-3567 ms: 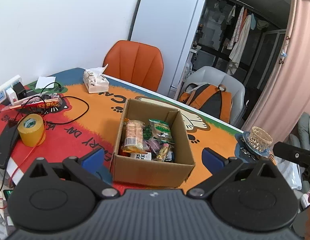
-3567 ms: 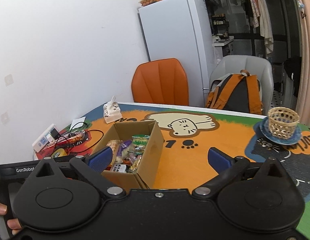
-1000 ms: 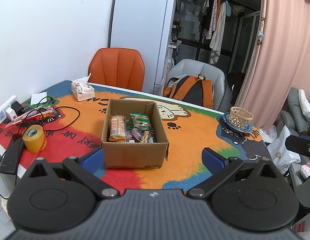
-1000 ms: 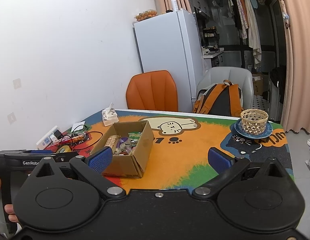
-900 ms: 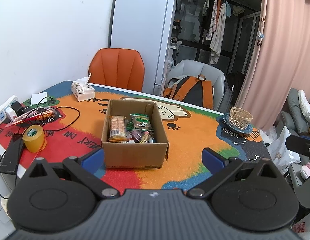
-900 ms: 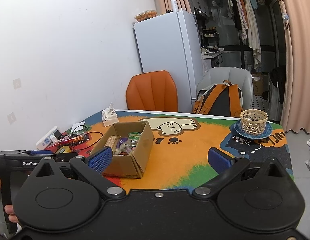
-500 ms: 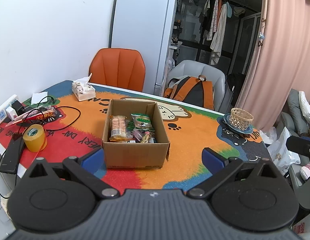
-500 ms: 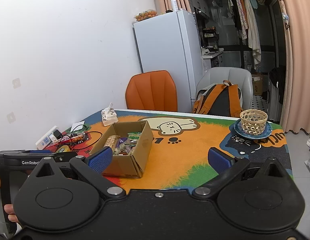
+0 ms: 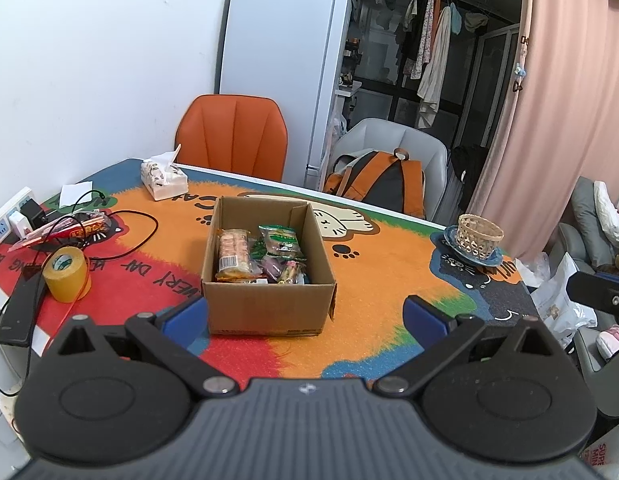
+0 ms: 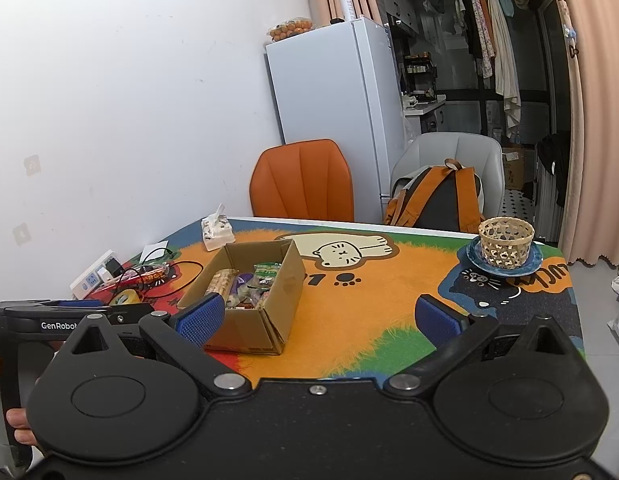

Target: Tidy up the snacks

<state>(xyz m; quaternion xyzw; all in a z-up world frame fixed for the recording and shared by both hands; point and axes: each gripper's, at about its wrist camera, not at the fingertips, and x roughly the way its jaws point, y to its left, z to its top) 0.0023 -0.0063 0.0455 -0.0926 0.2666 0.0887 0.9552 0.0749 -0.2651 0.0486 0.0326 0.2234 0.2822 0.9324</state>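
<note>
Left wrist: left gripper [image 9: 305, 314] jaws spread before box [image 9: 269, 304].

i'm holding the left gripper [image 9: 305, 314] wide apart above the table's near edge, empty. the cardboard box [image 9: 268, 309] is sitting between its fingertips, snack packets [image 9: 261, 254] lying inside. a yellow tape roll [image 9: 66, 276] is standing to its left.

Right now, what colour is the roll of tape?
Yellow, the roll of tape shows best in the left wrist view.
</note>
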